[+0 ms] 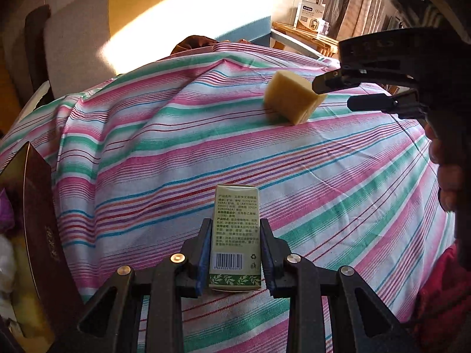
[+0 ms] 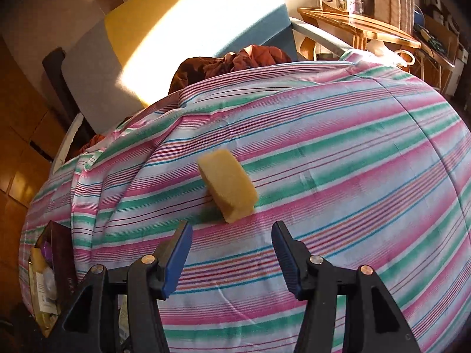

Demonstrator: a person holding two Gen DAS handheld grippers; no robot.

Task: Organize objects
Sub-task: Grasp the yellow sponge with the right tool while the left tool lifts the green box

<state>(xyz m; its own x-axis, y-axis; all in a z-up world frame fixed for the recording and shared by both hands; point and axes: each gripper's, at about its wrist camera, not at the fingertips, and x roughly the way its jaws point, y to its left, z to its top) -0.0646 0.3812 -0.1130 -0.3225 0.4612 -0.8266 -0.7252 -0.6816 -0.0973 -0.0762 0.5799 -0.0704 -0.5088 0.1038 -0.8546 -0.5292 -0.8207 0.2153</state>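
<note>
The striped cloth [image 2: 338, 153] covered the whole surface, pink, green and white bands, with sun hitting the wall behind it and a wooden shelf [image 2: 353, 23] off past the far right corner. A yellow sponge block [image 2: 228, 186] sat tilted up on one edge around the middle of the cloth, kinda blurry in the right wrist view. The right gripper [image 2: 231, 253] had its jaws spread wide, just short of the sponge and not touching it. The left gripper [image 1: 235, 253] was clamped on a small green box [image 1: 235, 235], barcode and printed text facing the camera, near the front edge of the cloth. A dark open box [image 2: 56, 267] with assorted stuff inside sat at the left edge. Some reddish-brown clothes [image 2: 235, 58] were bunched up past the far edge.
</note>
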